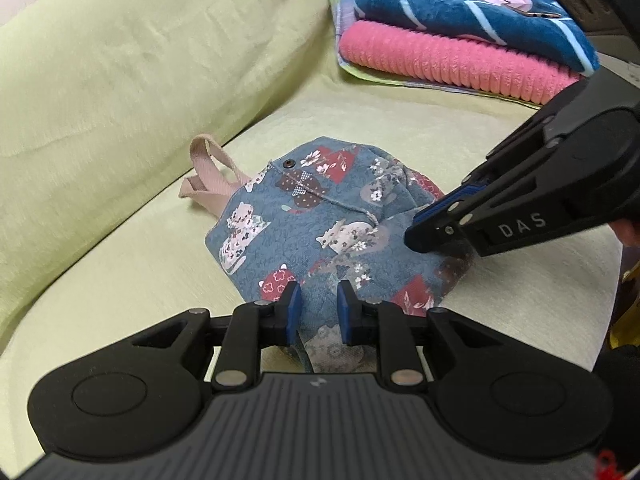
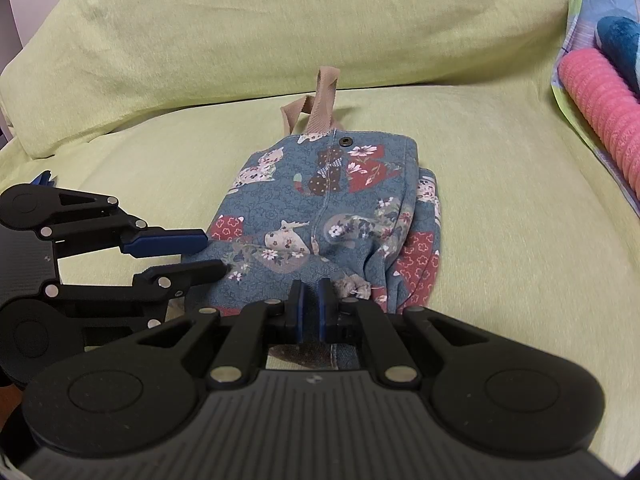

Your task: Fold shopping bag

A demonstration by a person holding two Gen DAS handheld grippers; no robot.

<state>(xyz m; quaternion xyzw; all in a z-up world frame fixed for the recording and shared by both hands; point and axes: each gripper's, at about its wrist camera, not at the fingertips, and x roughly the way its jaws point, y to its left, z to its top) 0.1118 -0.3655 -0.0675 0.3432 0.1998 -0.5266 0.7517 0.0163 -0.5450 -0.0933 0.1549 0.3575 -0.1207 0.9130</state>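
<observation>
Blue cat-print fabric shopping bag (image 2: 324,216) with beige webbing handle (image 2: 316,100): lying partly folded on pale green sofa seat (image 2: 500,200). Left gripper (image 1: 318,306) hovering over near edge, fingers narrowly parted, holding nothing. Right gripper (image 2: 311,304) likewise, narrower gap.

A blue fabric shopping bag printed with cats, flowers and red patches (image 2: 320,216) is lying flat on its side, already folded over itself into a compact, roughly rectangular bundle. Its narrower top edge, carrying a small dark snap button (image 2: 345,141), is pointing toward 12 o'clock in the right wrist view. A beige woven strap handle (image 2: 320,100) is sticking out past that edge, looping upward toward 12 o'clock. Along the bag's 3 o'clock side, an under-layer is showing beyond the upper fold. The near end, toward 6 o'clock, is bunching slightly.
</observation>
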